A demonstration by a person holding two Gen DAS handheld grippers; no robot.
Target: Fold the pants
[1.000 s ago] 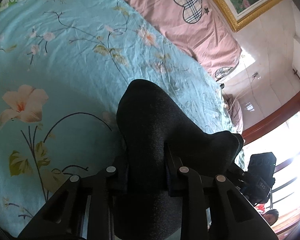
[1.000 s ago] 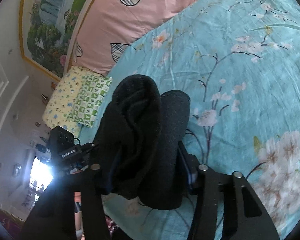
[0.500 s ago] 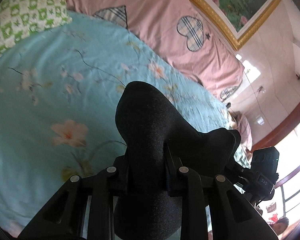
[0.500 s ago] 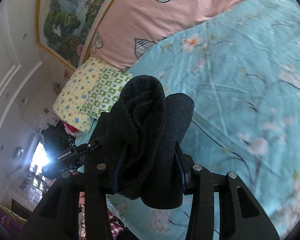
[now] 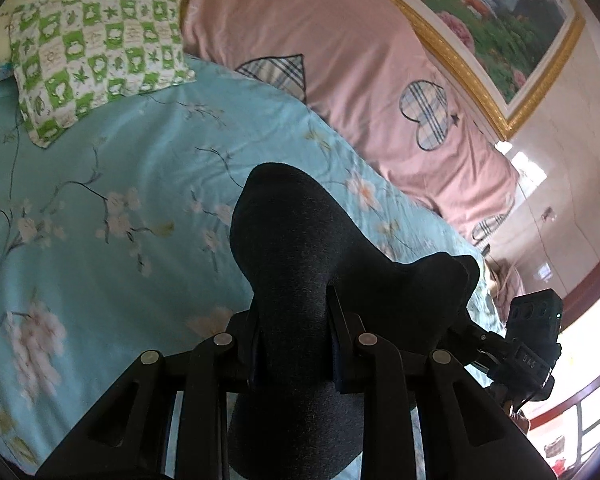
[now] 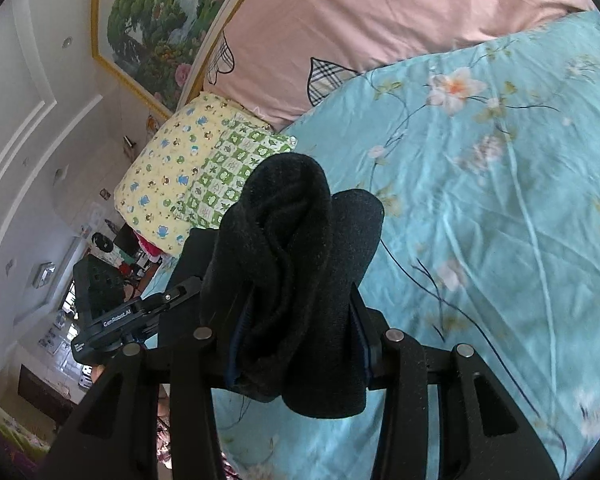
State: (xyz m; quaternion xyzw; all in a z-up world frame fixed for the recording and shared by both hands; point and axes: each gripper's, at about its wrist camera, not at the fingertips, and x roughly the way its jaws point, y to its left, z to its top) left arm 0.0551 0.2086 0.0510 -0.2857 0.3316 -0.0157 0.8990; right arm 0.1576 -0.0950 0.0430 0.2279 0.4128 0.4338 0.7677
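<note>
Left gripper: our left gripper [image 5: 294,336] is clamped on a thick bunch of the pants [image 5: 300,264]; its fingers [image 5: 342,340] press into the dark cloth from both sides.
Left pose: we hold it above the bed sheet [image 5: 100,208], pointing along the sheet toward the pink quilt [image 5: 340,60] at the head of the bed.
Right gripper: our right gripper [image 6: 296,340] is pinched on another bunch of the pants [image 6: 296,240], a rolled wad that bulges out beyond its fingers [image 6: 362,336].
Right pose: we hold it over the bed sheet [image 6: 480,220] too, angled toward the pillows and the wall.
Pants: black, gathered and held up off the sheet; in the left view the cloth runs from our left grip across to the right gripper [image 5: 528,344], so it spans between the two.
Other tool seen: in the right view the left gripper [image 6: 112,312] sits just beside the pants, on the side away from the quilt's far end.
Green checked pillow [image 5: 92,56]: on the sheet, touching the quilt's edge.
Yellow pillow [image 6: 168,172]: just behind the green checked pillow [image 6: 232,172].
Painting [image 5: 480,12]: gold-framed, on the wall above the quilt.
</note>
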